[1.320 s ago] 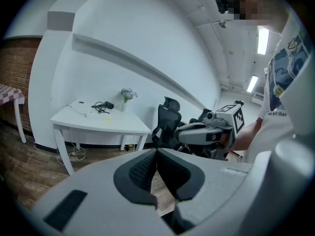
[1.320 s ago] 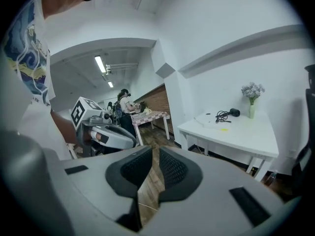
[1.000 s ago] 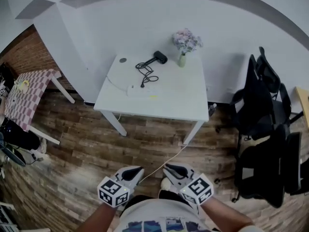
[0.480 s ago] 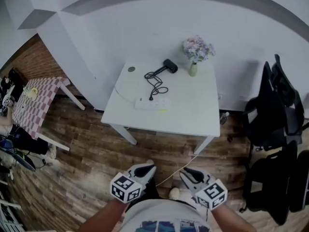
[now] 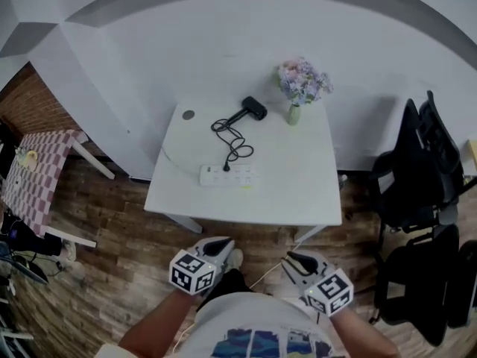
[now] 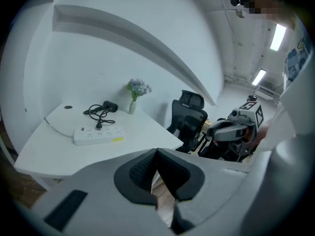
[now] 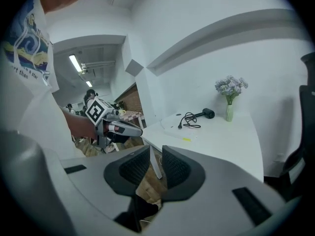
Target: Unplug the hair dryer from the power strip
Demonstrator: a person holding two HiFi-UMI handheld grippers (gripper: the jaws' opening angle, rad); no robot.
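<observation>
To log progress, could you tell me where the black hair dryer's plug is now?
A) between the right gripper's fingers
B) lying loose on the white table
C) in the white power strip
C: the black plug sits upright in the white rectangular power strip.

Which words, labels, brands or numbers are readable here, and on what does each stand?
No readable text anywhere.
Yellow label on the power strip: too small to read.
Print on the person's shirt: blurred, unreadable.
Cubes on the left gripper and right gripper (its jaws have just been opening, nothing between them): square marker patterns, no letters.
</observation>
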